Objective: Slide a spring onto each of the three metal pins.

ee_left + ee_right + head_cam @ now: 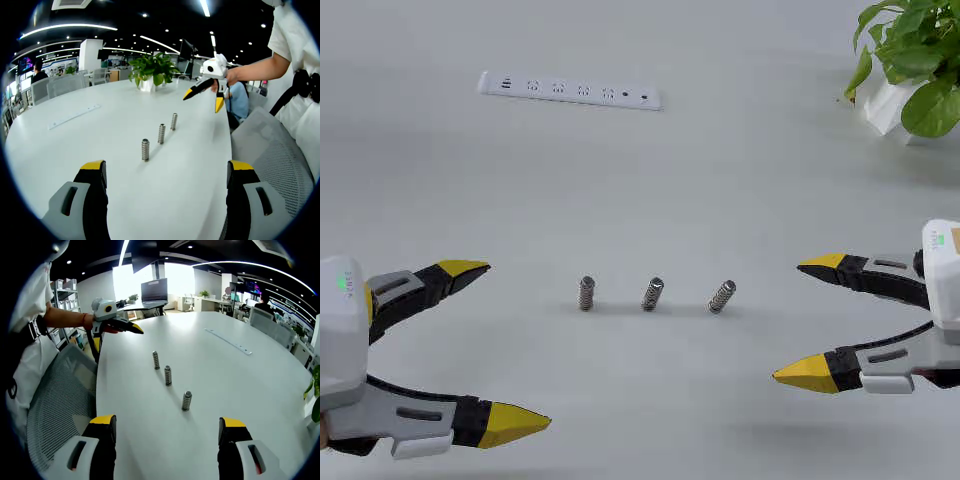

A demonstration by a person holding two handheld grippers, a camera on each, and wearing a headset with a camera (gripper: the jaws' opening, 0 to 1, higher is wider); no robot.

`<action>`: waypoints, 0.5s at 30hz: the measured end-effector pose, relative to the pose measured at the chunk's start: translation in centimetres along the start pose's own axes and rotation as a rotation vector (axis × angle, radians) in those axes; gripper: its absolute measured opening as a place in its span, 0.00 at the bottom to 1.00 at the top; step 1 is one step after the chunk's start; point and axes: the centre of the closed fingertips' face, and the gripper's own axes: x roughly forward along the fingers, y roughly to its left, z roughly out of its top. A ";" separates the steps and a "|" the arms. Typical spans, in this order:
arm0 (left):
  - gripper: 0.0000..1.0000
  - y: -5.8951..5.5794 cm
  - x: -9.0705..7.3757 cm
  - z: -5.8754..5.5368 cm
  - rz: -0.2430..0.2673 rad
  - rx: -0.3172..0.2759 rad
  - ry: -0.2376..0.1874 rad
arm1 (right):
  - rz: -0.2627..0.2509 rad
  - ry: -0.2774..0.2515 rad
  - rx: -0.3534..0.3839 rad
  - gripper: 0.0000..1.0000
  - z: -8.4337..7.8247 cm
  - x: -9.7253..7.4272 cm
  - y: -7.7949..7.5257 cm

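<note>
Three springs point(653, 294), left tool point(516, 344), right tool point(788, 320) gaping

So I counted three springs: left spring point(587, 293), middle spring point(652, 294), right spring point(722, 296). There was also one power strip point(570, 90), one potted plant point(910, 65), and two grippers, left gripper point(517, 344) and right gripper point(788, 320).

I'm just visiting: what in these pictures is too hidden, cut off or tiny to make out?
1. Metal pins: the springs cover their cores in every view, so whether pins stand inside cannot be told.
2. Plant: head view, cut off by the top and right edges.
3. Power strip: head view, its markings are too small to read.
4. Left hand-held gripper: head view, its body runs off the left edge.
</note>
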 end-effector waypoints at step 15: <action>0.99 -0.1 0.2 -1.4 0.017 -0.008 0.043 | -0.035 -0.089 0.054 0.98 -0.6 0.0 0.7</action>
